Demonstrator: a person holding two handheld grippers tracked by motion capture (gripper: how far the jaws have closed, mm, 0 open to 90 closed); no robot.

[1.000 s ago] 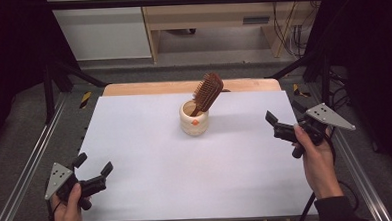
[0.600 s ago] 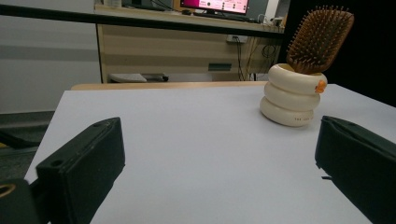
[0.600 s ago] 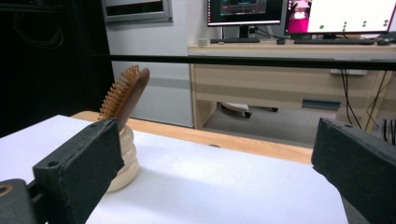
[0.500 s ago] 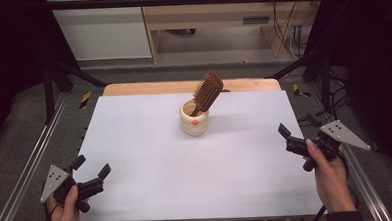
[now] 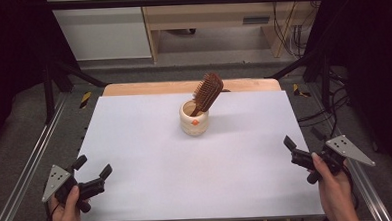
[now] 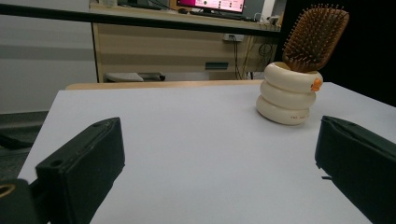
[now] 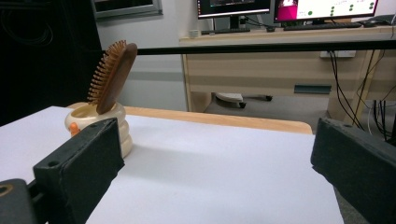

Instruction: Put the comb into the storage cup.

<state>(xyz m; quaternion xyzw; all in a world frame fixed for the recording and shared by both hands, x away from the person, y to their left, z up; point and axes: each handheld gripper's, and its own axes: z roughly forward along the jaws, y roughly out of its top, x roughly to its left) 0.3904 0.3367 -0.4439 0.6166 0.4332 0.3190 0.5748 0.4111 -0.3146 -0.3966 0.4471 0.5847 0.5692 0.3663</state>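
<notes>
A cream ribbed cup (image 5: pixel 194 119) stands near the back middle of the white table (image 5: pixel 151 167), with a brown wooden hairbrush (image 5: pixel 207 92) leaning in it, bristle head up. The cup (image 6: pixel 288 93) and brush (image 6: pixel 315 31) are far ahead in the left gripper view, and the cup (image 7: pixel 105 127) with the brush (image 7: pixel 112 74) sits at the left in the right gripper view. My left gripper (image 5: pixel 92 170) rests open at the front left corner. At the right edge my right gripper (image 5: pixel 303 144) is open, with nothing held.
The table has metal rails along both sides (image 5: pixel 31 162). A wooden strip (image 5: pixel 183 87) runs along its far edge. Behind stand a desk (image 7: pixel 299 60) with monitors and hanging cables (image 5: pixel 285 31).
Both hands have drawn back toward the front of the table; the left gripper moved to the front left corner, the right gripper lower along the right edge. Cup and brush are unmoved.
</notes>
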